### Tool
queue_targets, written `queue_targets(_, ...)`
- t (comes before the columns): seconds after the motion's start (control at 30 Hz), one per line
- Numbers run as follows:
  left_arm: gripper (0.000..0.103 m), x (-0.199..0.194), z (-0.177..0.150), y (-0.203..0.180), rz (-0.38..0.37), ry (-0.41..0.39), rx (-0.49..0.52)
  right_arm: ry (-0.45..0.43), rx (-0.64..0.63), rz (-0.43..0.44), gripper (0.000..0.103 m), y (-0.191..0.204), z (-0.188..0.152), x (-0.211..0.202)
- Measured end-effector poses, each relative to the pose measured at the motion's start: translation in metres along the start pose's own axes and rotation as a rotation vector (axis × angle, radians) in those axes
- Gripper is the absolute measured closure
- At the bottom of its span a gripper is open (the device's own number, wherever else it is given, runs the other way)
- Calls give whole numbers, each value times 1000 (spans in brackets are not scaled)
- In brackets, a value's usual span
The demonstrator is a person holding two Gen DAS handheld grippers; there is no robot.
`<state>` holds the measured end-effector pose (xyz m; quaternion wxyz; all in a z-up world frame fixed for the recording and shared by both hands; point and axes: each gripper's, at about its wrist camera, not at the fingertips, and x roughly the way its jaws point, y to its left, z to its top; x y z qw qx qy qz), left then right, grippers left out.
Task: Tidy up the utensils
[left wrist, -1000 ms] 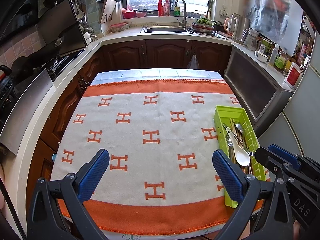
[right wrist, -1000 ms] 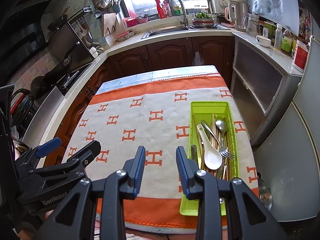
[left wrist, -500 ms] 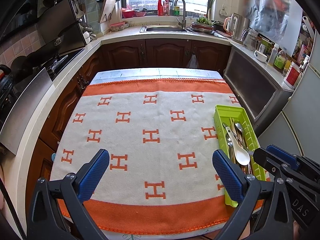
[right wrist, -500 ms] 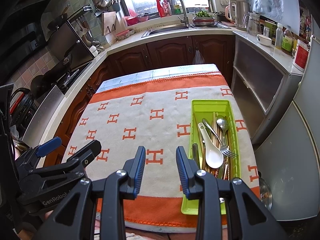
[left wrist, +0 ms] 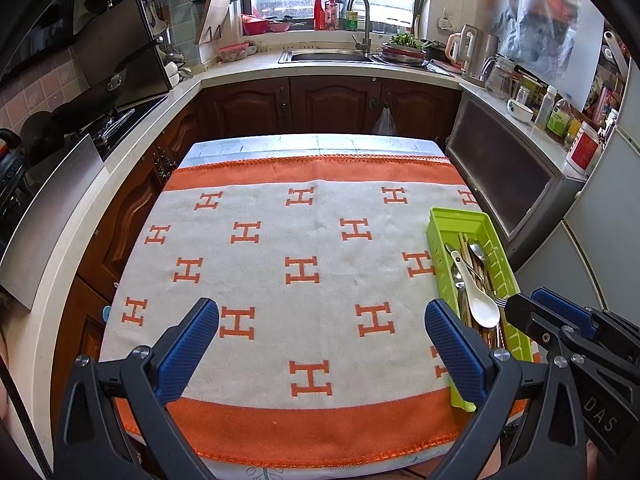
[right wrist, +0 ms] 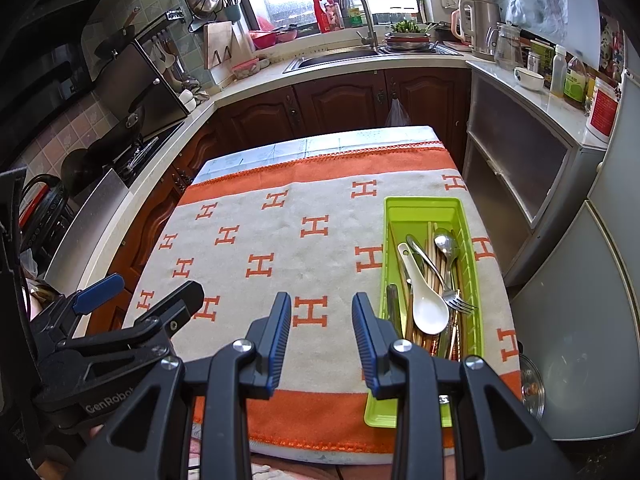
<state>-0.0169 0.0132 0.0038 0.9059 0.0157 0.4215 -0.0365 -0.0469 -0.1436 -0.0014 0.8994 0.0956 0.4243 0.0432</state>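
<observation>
Utensils lie heaped in the long lime-green plastic tray [right wrist: 424,210] at the right edge of the orange-and-cream H-patterned cloth [left wrist: 304,240]; white ceramic spoon [right wrist: 430,310] on top, steel fork [right wrist: 460,303] beside it; nothing blocks the tray; left gripper [left wrist: 320,344] gapes wide and empty, right gripper [right wrist: 321,334] narrower, also empty; only the right view shows the chopsticks [right wrist: 434,256] clearly.

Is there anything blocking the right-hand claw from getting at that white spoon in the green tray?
Nothing visible does. The right gripper hangs open and empty over the cloth, just left of the tray. The white spoon lies on top of the other cutlery, uncovered. Only the tray's low near wall lies between them.
</observation>
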Motion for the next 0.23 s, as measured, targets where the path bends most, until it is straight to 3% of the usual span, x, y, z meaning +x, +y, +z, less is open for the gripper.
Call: queue_targets(0.23,1,1,-2,0,-7,6,2,2,0,-2,71,0,1,0)
